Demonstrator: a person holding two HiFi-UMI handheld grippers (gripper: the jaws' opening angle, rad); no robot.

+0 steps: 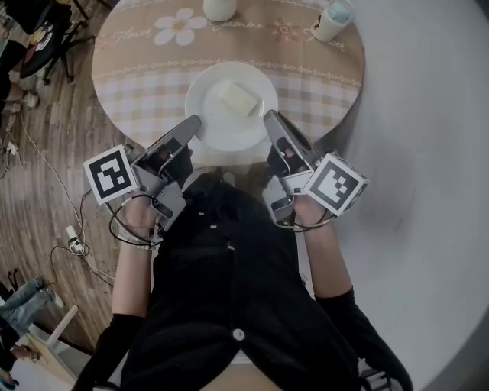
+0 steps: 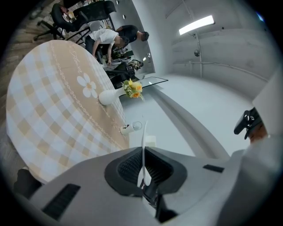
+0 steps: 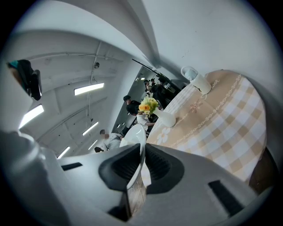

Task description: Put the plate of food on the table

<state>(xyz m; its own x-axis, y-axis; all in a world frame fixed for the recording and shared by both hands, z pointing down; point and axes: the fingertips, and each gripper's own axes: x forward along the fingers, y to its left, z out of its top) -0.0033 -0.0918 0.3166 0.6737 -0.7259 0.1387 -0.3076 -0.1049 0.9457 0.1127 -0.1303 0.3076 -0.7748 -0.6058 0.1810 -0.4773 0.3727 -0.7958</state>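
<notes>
A white plate [image 1: 218, 126] carrying a pale block of food [image 1: 238, 98] is over the near edge of the round table [image 1: 137, 72]. Whether it rests on the cloth I cannot tell. My left gripper [image 1: 192, 126] is shut on the plate's left rim and my right gripper [image 1: 269, 120] is shut on its right rim. In the left gripper view the plate [image 2: 143, 145] shows edge-on, pinched between the dark pads of the left gripper [image 2: 143, 170]. In the right gripper view the plate's rim [image 3: 136, 139] is clamped the same way in the right gripper [image 3: 140, 164].
The table has a beige checked cloth with a daisy print. A white vase [image 1: 219, 8] with yellow flowers [image 2: 134, 88] and a white cup [image 1: 332, 19] stand at its far side. A chair [image 1: 42, 38] and cables [image 1: 72, 237] are on the wood floor at left.
</notes>
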